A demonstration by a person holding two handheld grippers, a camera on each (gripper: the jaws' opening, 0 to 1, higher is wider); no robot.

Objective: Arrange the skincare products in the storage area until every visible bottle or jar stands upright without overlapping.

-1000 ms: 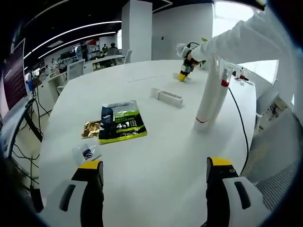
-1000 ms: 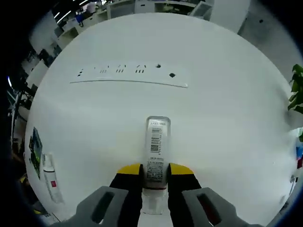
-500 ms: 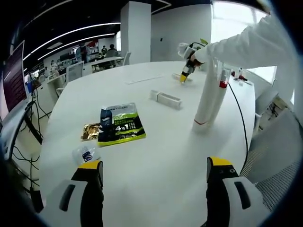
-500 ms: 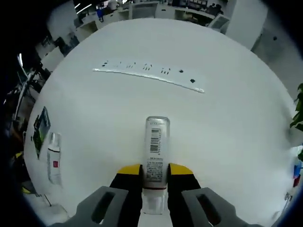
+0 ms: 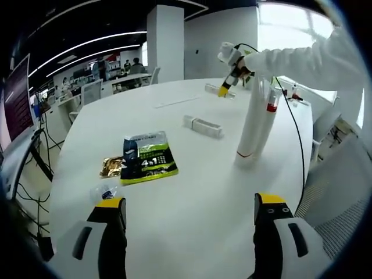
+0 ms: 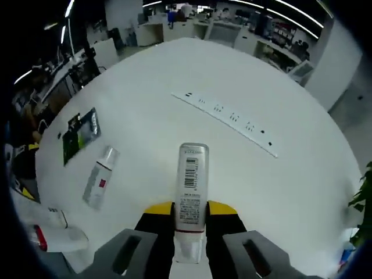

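Lifted higher than a second ago, the right gripper (image 5: 225, 88) now hangs clear above the table (image 5: 192, 192) in the left gripper view, held out at the end of a white sleeve (image 5: 296, 55) that reaches in from the right. In the right gripper view the table has dropped farther below, and more of it shows. The right gripper (image 6: 190, 215) has its yellow-tipped jaws clamped on a silver tube (image 6: 191, 186), gripped near its lower end with the barcode facing the camera and the far end pointing away along the jaws.

Below it a long power strip (image 6: 232, 116) crosses the table. A small bottle (image 6: 99, 177) with a red mark lies on its side, and a green packet (image 6: 81, 133) lies beyond it. At the lower left edge a white bottle (image 6: 55, 238) with a red band is cut off and smeared by the lens.

The left gripper (image 5: 192, 215) sits low over the near table, jaws spread wide with nothing between them. Ahead stand two tall white bottles (image 5: 256, 125), touching each other, upright. A white box (image 5: 203, 125) lies behind them, the green packet (image 5: 148, 158) and a gold sachet (image 5: 111, 167) to the left. A clear wrapper (image 5: 104, 190) just beside the left jaw is hard to make out.
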